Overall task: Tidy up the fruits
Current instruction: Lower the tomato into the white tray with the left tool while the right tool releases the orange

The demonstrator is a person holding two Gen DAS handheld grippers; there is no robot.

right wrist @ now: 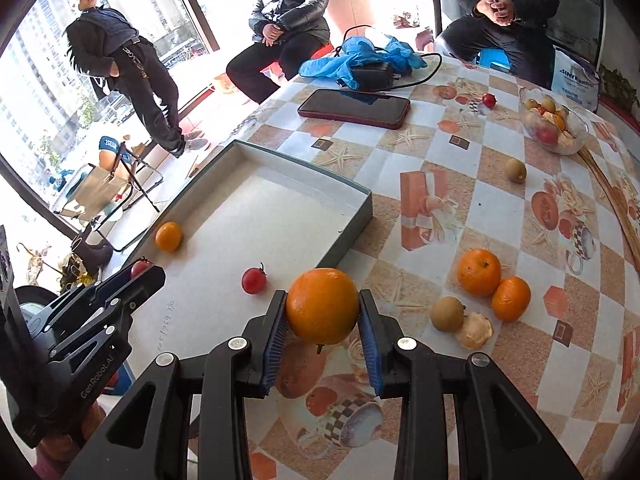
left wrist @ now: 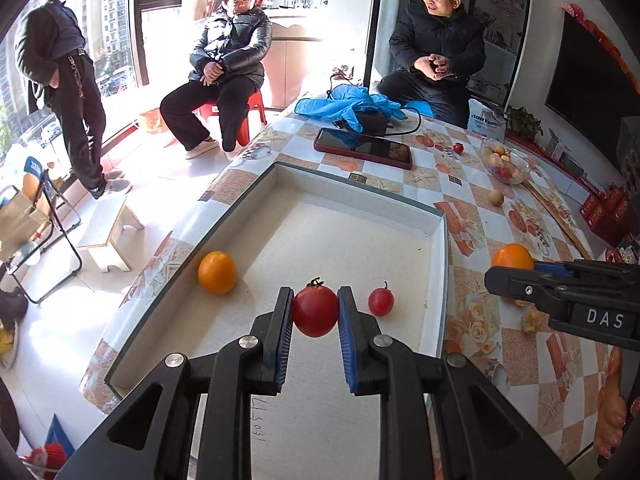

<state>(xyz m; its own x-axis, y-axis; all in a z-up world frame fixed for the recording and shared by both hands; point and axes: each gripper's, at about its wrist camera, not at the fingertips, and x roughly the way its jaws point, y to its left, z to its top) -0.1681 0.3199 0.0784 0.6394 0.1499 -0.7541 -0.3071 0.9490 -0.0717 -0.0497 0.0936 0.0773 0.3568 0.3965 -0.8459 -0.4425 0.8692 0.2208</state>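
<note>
1. both grippers carry fruit: the left gripper [left wrist: 315,312] has its blue pads closed to the width of a red tomato [left wrist: 315,311], pinching it at its widest part, and holds it above the floor of the shallow white tray [left wrist: 439,280], probably to set it down there.
2. the right gripper [right wrist: 322,312] is clamped the same way on an orange [right wrist: 322,305], which hangs over the patterned tablecloth [right wrist: 460,152] just outside the tray's near corner; i judge the tray is its destination.
3. just beyond, a smaller tomato [left wrist: 381,301] rests on the tray floor beside the held one, and another orange [left wrist: 217,272] sits against the left wall, so like seems grouped with like.
4. unsorted fruit waits on the cloth to the right: two oranges [right wrist: 479,272] touching, a brownish fruit [right wrist: 447,313] and a scrap of peel [right wrist: 475,330].
5. farther back lie a lone brown fruit [right wrist: 515,169], a glass bowl [right wrist: 580,136] of fruit, a small red fruit [right wrist: 488,100], a phone [right wrist: 354,108] and blue gloves [right wrist: 360,54].
</note>
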